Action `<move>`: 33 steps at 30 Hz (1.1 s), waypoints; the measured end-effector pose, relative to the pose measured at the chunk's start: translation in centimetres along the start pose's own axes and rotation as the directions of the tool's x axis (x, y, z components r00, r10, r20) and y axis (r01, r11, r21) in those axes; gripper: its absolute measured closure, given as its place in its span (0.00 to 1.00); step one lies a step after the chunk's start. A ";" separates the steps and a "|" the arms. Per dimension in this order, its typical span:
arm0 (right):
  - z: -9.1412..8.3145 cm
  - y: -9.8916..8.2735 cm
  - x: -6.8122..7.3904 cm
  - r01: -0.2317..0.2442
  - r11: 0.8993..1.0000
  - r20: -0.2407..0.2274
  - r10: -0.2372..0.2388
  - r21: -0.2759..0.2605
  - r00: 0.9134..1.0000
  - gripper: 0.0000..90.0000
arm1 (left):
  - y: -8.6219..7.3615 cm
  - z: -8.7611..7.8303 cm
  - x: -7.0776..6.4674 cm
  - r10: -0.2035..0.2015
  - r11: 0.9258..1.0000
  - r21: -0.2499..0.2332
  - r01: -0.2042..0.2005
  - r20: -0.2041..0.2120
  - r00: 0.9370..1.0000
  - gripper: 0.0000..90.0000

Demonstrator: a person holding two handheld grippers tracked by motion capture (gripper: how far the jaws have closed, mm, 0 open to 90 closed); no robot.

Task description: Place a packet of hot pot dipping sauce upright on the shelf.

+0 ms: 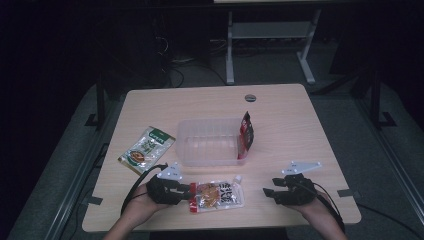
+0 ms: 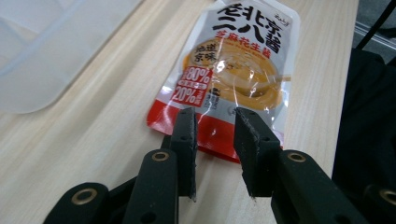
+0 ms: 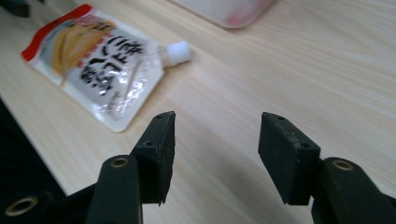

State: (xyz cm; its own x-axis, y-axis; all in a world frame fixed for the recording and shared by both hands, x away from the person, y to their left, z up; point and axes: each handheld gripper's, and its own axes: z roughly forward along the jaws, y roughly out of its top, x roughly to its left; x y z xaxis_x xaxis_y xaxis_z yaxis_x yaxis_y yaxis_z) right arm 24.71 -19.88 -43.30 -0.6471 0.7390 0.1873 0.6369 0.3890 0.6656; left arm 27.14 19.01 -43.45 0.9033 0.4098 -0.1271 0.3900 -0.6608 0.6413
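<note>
Currently, the sauce pouch (image 1: 217, 195) lies flat on the table (image 1: 280, 115) near its front edge, just in front of the clear plastic container (image 1: 207, 142). The left gripper (image 2: 215, 123) sits at the pouch's red bottom edge; its jaws stand parted over that edge, the pads not pressing on it. The right gripper (image 1: 270, 192) is positioned apart from the pouch's capped end, jaws spread with bare table between them. A red packet (image 1: 245, 134) stands upright at the container's right end. A green packet (image 1: 146, 149) lies left of the container.
</note>
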 end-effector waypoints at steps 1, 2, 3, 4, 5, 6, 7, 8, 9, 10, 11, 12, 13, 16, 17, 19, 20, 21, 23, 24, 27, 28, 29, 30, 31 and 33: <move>0.0 -0.1 0.3 0.027 1.000 -0.002 -0.027 -0.011 1.000 0.53 | 0.0 0.1 -0.1 0.004 1.000 0.004 -0.004 0.003 1.000 0.77; 0.0 -0.1 0.6 0.028 1.000 -0.014 -0.028 -0.012 1.000 0.55 | 0.1 0.2 -0.1 0.017 1.000 0.009 -0.017 0.002 1.000 0.78; 0.0 -0.1 0.8 0.024 1.000 -0.037 -0.025 -0.012 0.999 0.54 | 0.1 0.4 -0.2 0.010 1.000 -0.001 -0.010 0.002 1.000 0.78; 0.1 -0.1 1.0 0.026 1.000 -0.055 -0.027 -0.017 0.998 0.54 | 0.2 0.4 -0.2 0.022 1.000 0.007 -0.022 0.002 1.000 0.79; 0.2 -0.1 1.2 0.038 0.999 -0.062 -0.039 -0.018 0.997 0.54 | 0.2 0.6 -0.3 0.019 1.000 0.002 -0.019 0.001 1.000 0.80; 0.4 0.0 1.3 0.039 0.999 -0.071 -0.040 -0.015 0.997 0.54 | 0.2 0.6 -0.2 0.031 0.999 0.012 -0.031 0.003 1.000 0.81; 0.5 0.1 1.3 0.030 1.000 -0.096 -0.030 -0.003 0.995 0.53 | 0.3 0.7 -0.2 0.033 0.999 0.009 -0.033 -0.001 0.999 0.81; 0.8 0.2 1.2 0.022 1.000 -0.122 -0.020 0.012 0.992 0.51 | 0.3 0.9 -0.2 0.024 1.000 0.001 -0.024 -0.007 1.000 0.83; 1.1 0.4 1.2 0.004 0.999 -0.153 0.002 0.039 0.988 0.49 | 0.3 0.9 -0.1 0.035 0.999 0.010 -0.035 -0.010 0.999 0.84; 1.4 0.5 1.0 -0.003 0.998 -0.176 0.013 0.057 0.984 0.47 | 0.3 1.0 0.0 0.030 1.000 0.011 -0.030 -0.014 0.999 0.86; 1.6 0.5 1.0 -0.014 0.998 -0.187 0.026 0.069 0.982 0.46 | 0.3 1.3 -0.1 0.010 1.000 0.002 -0.010 -0.018 1.000 0.89; 1.8 0.5 1.0 -0.016 0.997 -0.188 0.030 0.076 0.982 0.44 | 0.3 1.3 0.1 0.023 1.000 0.021 -0.022 -0.019 1.000 0.91; 1.9 0.5 1.1 -0.018 0.997 -0.187 0.032 0.080 0.982 0.43 | 0.3 1.5 0.2 0.023 0.999 0.029 -0.023 -0.016 1.000 0.92; 2.3 0.6 1.0 -0.012 0.996 -0.189 0.028 0.088 0.982 0.41 | 0.2 1.8 0.3 0.016 0.999 0.035 -0.016 -0.002 1.000 0.98; 2.4 0.7 1.0 -0.014 0.996 -0.194 0.032 0.091 0.980 0.41 | 0.2 1.9 0.3 0.018 0.999 0.038 -0.018 -0.002 1.000 0.99; 2.7 0.7 1.1 -0.011 0.995 -0.199 0.031 0.102 0.979 0.41 | 0.2 2.0 0.3 0.032 0.998 0.059 -0.032 -0.007 0.999 1.00; 2.8 0.8 1.2 -0.005 0.995 -0.201 0.026 0.104 0.979 0.41 | 0.2 2.1 0.2 0.031 0.997 0.068 -0.030 -0.013 0.999 1.00; 2.9 0.8 1.3 0.001 0.994 -0.203 0.021 0.106 0.979 0.41 | 0.2 2.3 0.0 0.034 0.996 0.079 -0.032 -0.024 0.999 1.00; 3.1 1.0 1.4 0.015 0.995 -0.212 0.007 0.102 0.977 0.41 | 0.1 2.5 -0.1 0.051 0.995 0.085 -0.048 -0.035 0.998 1.00; 3.2 1.1 1.6 0.016 0.995 -0.216 0.007 0.102 0.976 0.41 | 0.1 2.6 -0.1 0.048 0.996 0.082 -0.045 -0.039 0.998 1.00; 3.7 1.4 1.8 0.020 0.994 -0.237 0.006 0.106 0.971 0.39 | 0.2 2.6 -0.2 0.053 0.995 0.090 -0.049 -0.044 0.998 1.00; 3.9 1.5 1.8 0.023 0.994 -0.245 0.003 0.105 0.969 0.39 | 0.2 2.6 -0.3 0.053 0.995 0.090 -0.049 -0.047 0.997 1.00; 4.0 1.6 1.9 0.027 0.994 -0.250 0.000 0.103 0.968 0.39 | 0.2 2.6 -0.3 0.051 0.995 0.088 -0.046 -0.047 0.998 1.00; 4.2 1.7 1.9 0.031 0.994 -0.252 -0.003 0.107 0.968 0.40 | 0.2 2.6 -0.3 0.051 0.995 0.088 -0.047 -0.047 0.998 1.00; 4.4 1.8 1.9 0.035 0.994 -0.253 -0.007 0.104 0.967 0.43 | 0.2 2.6 -0.3 0.052 0.995 0.089 -0.048 -0.046 0.998 1.00; 4.8 2.1 1.9 0.026 0.994 -0.253 0.002 0.109 0.967 0.44 | 0.2 2.6 -0.1 0.054 0.995 0.092 -0.050 -0.040 0.998 1.00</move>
State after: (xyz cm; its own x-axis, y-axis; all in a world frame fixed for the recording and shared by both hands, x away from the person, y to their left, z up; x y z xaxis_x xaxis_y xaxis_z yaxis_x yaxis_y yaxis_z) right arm 26.81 -15.03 -44.98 -0.7308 0.5765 0.3656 0.6615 0.4656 0.5879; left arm 27.56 17.21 -45.27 0.9151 0.3984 -0.0621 0.3591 -0.7353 0.5748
